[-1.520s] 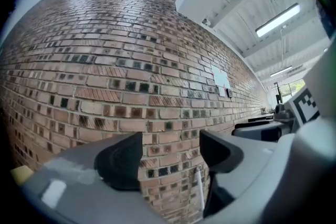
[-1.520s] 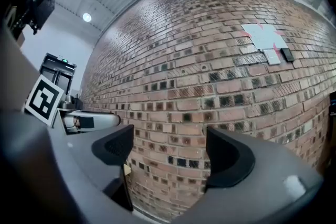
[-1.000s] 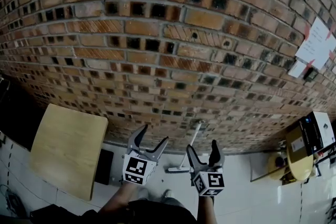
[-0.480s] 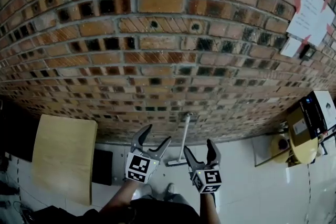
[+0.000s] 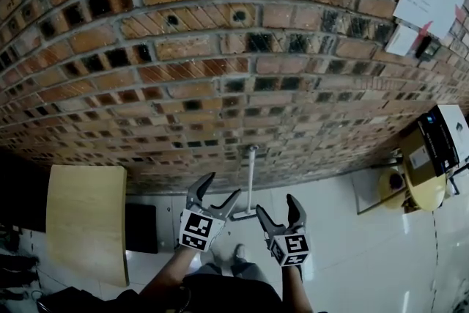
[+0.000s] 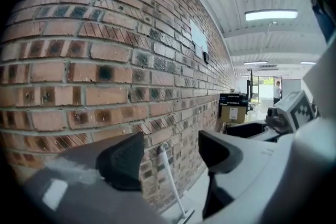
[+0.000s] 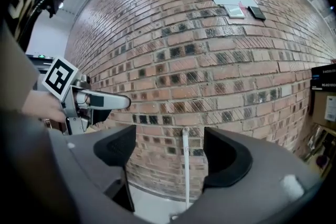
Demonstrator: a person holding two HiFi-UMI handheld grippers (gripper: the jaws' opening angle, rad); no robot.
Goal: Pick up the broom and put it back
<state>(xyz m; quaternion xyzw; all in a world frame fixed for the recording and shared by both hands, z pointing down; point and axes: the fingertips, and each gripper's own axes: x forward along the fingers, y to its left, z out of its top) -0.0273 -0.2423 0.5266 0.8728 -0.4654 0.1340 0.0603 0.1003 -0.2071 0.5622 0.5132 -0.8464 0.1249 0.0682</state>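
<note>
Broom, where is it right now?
In the head view the broom stands against the brick wall at bottom centre, just beyond the left gripper and right gripper, untouched by either.

The broom (image 5: 250,179) is white, the brick wall (image 5: 220,48) red-brown with dark patches, the table (image 5: 84,220) tan.

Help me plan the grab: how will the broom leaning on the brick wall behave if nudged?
Probably tips easily: the broom stands almost upright, only its handle top against the brick wall. The thin handle looks stiff and light. Its head may slide on the glossy floor.
</note>
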